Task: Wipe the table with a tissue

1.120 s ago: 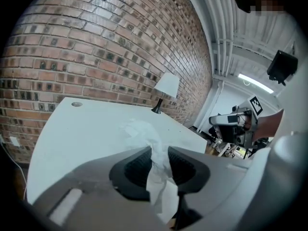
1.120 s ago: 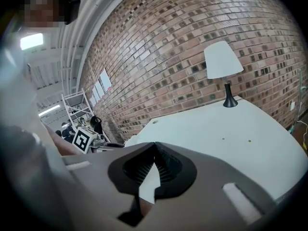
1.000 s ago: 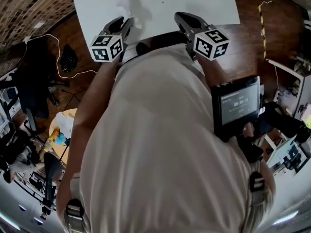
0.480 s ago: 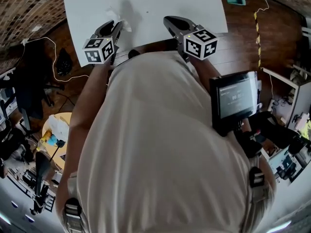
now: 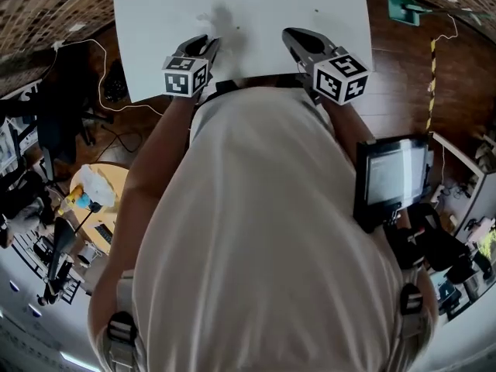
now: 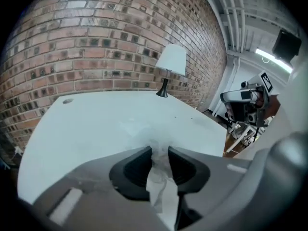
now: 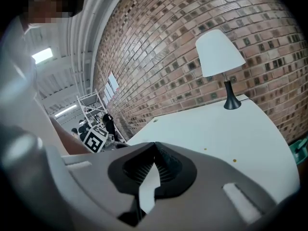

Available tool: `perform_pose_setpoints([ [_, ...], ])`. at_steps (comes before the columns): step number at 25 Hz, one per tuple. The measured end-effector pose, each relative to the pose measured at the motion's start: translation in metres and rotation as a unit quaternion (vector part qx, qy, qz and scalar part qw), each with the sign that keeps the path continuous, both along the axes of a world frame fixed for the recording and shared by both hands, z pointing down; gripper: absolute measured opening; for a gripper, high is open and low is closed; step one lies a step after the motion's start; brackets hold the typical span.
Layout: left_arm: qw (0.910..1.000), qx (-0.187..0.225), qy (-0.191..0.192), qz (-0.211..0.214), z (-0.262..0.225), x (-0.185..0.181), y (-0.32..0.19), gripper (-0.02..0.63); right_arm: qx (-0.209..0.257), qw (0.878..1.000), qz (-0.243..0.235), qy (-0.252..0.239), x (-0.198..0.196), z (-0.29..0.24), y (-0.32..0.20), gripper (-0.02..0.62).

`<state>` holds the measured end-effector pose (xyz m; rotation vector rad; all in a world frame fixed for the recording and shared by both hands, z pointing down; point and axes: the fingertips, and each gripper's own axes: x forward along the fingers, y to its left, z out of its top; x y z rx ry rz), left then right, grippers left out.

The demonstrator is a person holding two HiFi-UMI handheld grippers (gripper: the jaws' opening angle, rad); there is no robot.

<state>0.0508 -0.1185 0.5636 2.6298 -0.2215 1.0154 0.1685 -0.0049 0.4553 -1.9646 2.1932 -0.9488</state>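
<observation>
The white table (image 5: 310,6) lies ahead of me, its near edge by my body. My left gripper (image 5: 209,46) reaches over that edge and is shut on a white tissue (image 6: 158,179), which sits crumpled between the black pads. The tissue's front end (image 6: 144,131) looks blurred against the tabletop (image 6: 96,124). In the head view the tissue (image 5: 220,18) shows as a pale smudge just past the left jaws. My right gripper (image 5: 290,36) hovers over the near edge further right. Its jaws (image 7: 155,146) meet at the tips with nothing in them.
A white-shaded lamp (image 6: 171,61) on a black stem stands at the table's far edge before a brick wall (image 7: 202,18). Small specks (image 7: 234,160) dot the tabletop. A screen device (image 5: 391,178) hangs at my right side. Cables and a yellow round table (image 5: 93,200) are on the floor left.
The left gripper has travelled across the table's near part with the tissue in its jaws, and the tissue now smears out ahead of them. The right gripper has shifted along the edge too.
</observation>
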Motion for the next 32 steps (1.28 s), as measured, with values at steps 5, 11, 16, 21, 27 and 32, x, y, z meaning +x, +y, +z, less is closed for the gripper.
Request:
perform_pose_setpoints([
  [5, 0.9991, -0.020, -0.037, -0.007, 0.031, 0.019, 0.003, 0.098, -0.006, 1.000, -0.005, -0.019, 0.026, 0.014, 0.010, 0.008],
  [11, 0.9963, -0.005, -0.085, -0.009, 0.032, 0.033, -0.003, 0.097, -0.011, 0.999, -0.003, -0.038, 0.050, 0.026, 0.016, 0.008],
  [16, 0.9935, -0.011, -0.113, -0.007, 0.033, 0.041, 0.001, 0.097, -0.008, 0.999, 0.000, -0.049, 0.070, 0.026, 0.019, 0.008],
  [21, 0.9921, 0.002, -0.124, 0.016, 0.039, 0.053, 0.016, 0.097, -0.008, 0.998, 0.006, -0.059, 0.081, 0.030, 0.025, 0.008],
  [27, 0.9922, 0.019, -0.120, 0.029, 0.024, 0.083, 0.032, 0.097, -0.008, 0.998, 0.008, -0.064, 0.092, 0.033, 0.030, 0.008],
  [32, 0.9937, -0.002, -0.105, 0.040, 0.042, 0.096, 0.053, 0.095, -0.003, 0.998, 0.005, -0.063, 0.096, 0.031, 0.027, 0.008],
])
